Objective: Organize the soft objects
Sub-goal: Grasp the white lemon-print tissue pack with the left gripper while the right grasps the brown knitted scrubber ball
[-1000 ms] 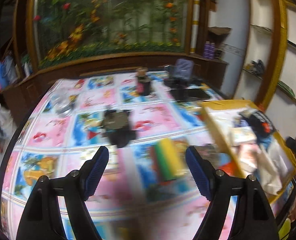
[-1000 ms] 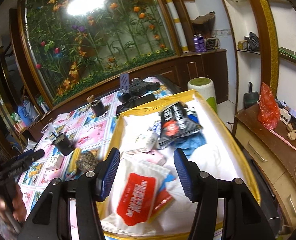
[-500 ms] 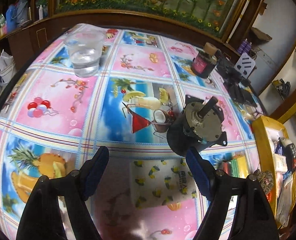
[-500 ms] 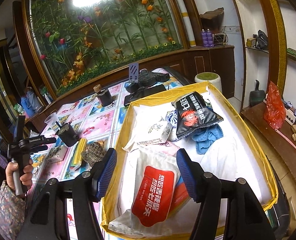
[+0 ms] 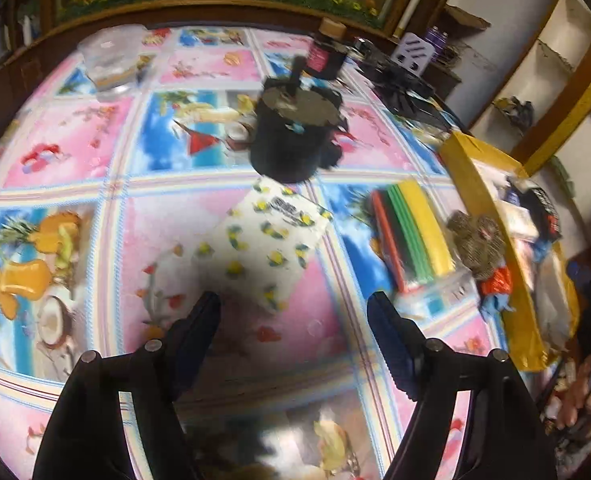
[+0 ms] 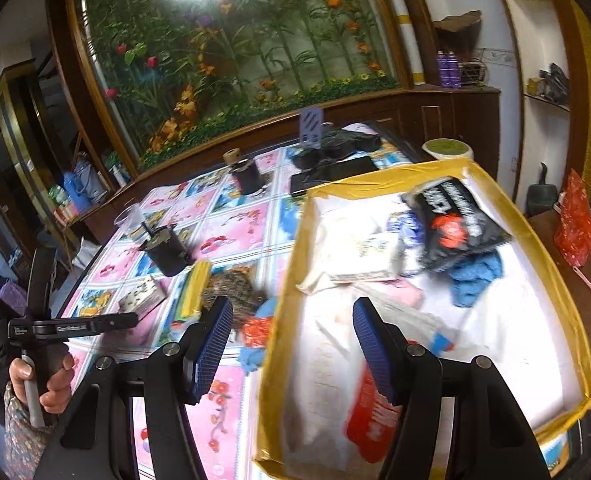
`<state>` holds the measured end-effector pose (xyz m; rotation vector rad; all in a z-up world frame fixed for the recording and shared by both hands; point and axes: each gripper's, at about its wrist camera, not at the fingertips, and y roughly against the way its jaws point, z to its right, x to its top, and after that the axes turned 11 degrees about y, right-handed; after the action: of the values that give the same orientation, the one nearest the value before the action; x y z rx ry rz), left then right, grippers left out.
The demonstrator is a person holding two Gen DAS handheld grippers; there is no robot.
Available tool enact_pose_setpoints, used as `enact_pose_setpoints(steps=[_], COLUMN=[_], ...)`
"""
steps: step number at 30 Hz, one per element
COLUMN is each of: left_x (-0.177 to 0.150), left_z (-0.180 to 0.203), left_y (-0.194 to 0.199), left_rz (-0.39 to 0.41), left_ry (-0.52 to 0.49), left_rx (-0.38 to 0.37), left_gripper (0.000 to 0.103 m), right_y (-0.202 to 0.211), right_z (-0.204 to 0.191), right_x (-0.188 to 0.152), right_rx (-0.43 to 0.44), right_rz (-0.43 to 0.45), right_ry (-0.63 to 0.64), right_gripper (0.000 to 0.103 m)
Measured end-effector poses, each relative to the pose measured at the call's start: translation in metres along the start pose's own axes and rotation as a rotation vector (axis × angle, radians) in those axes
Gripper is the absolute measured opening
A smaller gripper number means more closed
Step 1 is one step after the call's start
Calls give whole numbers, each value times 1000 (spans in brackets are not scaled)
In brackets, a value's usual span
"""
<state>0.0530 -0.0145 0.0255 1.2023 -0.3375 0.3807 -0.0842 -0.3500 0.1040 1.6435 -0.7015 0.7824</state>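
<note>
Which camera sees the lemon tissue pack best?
The left wrist view: the lemon tissue pack lies large and nearly whole just ahead of the fingers. In the right wrist view it is small, far off and seen edge-on.

The tablecloth (image 5: 231,216) looks like glossy printed vinyl, catching the light. On it, a tissue pack (image 5: 265,240) in smooth soft plastic wrap, lemon-printed, and a stack of sponge cloths (image 5: 413,236) — matt, in a clear shiny sleeve. The scouring ball (image 5: 477,246) is rough, wiry metal. The box (image 6: 291,280) has walls of shiny yellow tape; inside, a black snack bag (image 6: 459,228) — glossy foil — and a fuzzy blue cloth (image 6: 475,276). The left gripper (image 5: 293,312) is matt black plastic with ribbed blue pads (image 5: 387,340).
</note>
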Motion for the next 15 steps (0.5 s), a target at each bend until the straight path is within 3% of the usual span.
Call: enact_pose_setpoints(steps=[4, 8, 15], left_x=[5, 12, 19], left_z=[1, 7, 15], left_y=[3, 2, -19], left_rz=[73, 130, 101], left_ry=[2, -46, -100], left_rx=[71, 148, 196], left_gripper=[75, 80, 81], right_y=[-17, -41, -88], right_z=[-21, -45, -70], right_x=[12, 20, 34], right_rx=[63, 67, 23], right_rz=[-23, -79, -171], right_ry=[23, 89, 184], right_gripper=[69, 70, 70])
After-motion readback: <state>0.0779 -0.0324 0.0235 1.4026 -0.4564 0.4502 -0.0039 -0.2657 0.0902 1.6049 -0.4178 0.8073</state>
